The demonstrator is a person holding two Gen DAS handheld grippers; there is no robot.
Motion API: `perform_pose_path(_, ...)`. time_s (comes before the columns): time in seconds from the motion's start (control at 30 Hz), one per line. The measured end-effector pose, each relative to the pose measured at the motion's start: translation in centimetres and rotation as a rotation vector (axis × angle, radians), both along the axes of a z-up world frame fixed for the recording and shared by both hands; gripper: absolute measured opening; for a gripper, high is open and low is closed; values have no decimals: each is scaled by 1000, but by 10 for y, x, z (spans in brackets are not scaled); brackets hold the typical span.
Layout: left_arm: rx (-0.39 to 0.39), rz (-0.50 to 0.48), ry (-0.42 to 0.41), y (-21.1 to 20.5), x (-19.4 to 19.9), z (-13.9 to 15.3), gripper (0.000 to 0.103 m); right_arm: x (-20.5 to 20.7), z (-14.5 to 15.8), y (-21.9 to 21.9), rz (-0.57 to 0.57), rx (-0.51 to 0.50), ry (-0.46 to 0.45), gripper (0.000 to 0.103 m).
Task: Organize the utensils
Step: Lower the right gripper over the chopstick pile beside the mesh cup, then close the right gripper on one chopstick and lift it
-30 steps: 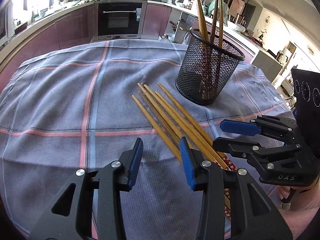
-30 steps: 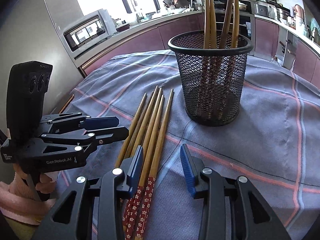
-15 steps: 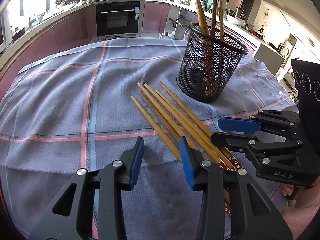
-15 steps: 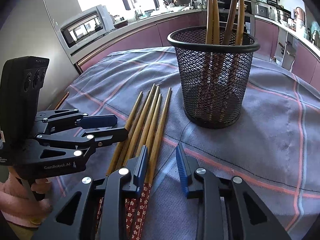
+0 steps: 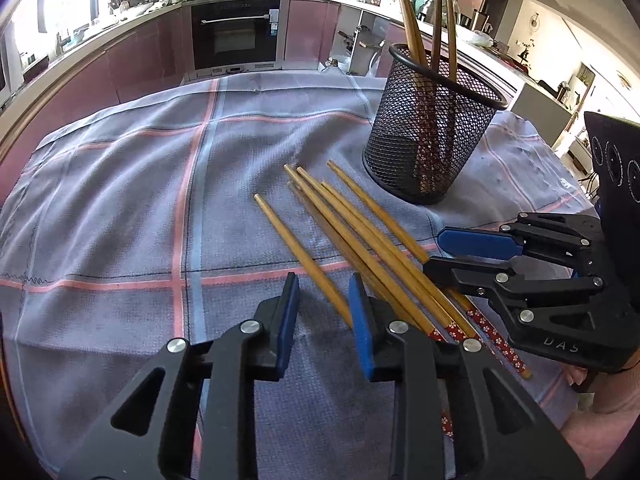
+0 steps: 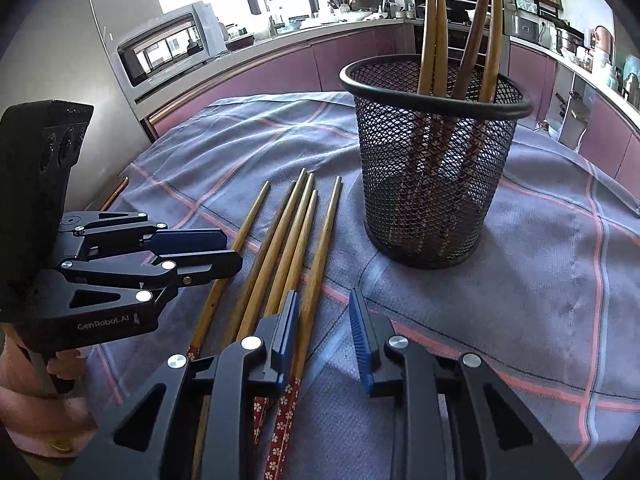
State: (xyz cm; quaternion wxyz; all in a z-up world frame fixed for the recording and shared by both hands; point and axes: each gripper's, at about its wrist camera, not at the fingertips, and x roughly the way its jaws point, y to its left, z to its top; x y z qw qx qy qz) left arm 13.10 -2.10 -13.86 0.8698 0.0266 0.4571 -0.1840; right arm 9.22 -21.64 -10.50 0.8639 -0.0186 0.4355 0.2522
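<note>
Several wooden chopsticks (image 5: pixel 360 232) with red patterned ends lie side by side on the checked cloth, in front of a black mesh cup (image 5: pixel 428 140) that holds several more upright. My left gripper (image 5: pixel 324 312) is low over the leftmost chopstick, which runs between its jaws beside the right pad; the jaws are closing but do not press on it. My right gripper (image 6: pixel 324 320) straddles the rightmost chopstick (image 6: pixel 320 264), with a gap still showing at its right pad. Each gripper also appears in the other's view: the right gripper (image 5: pixel 436 256) and the left gripper (image 6: pixel 232 252).
A grey-blue tablecloth (image 5: pixel 140 200) with pink lines covers the table. The mesh cup (image 6: pixel 432 184) stands just behind the loose chopsticks. Kitchen counters, an oven (image 5: pixel 236 32) and a microwave (image 6: pixel 168 48) lie beyond the table. A person's hand (image 6: pixel 24 396) grips the left handle.
Both grippers' jaws have narrowed. Both have come slightly closer to the loose chopsticks, and the chopsticks themselves have not moved.
</note>
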Motion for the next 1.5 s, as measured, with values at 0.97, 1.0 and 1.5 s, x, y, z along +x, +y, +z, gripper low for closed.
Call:
perform_pose_path(0.97, 7, 48, -2, 0, 7, -2, 14, 19, -1, 20, -19, -24, -6, 6)
perform_pose_path(1.0, 7, 50, -3, 0, 7, -3, 14, 18, -1, 18, -21, -18, -6, 6)
perform_pose_path(1.5, -47, 67, -31, 13, -4, 16, 8, -6, 28, -7, 24, 84, -56, 6)
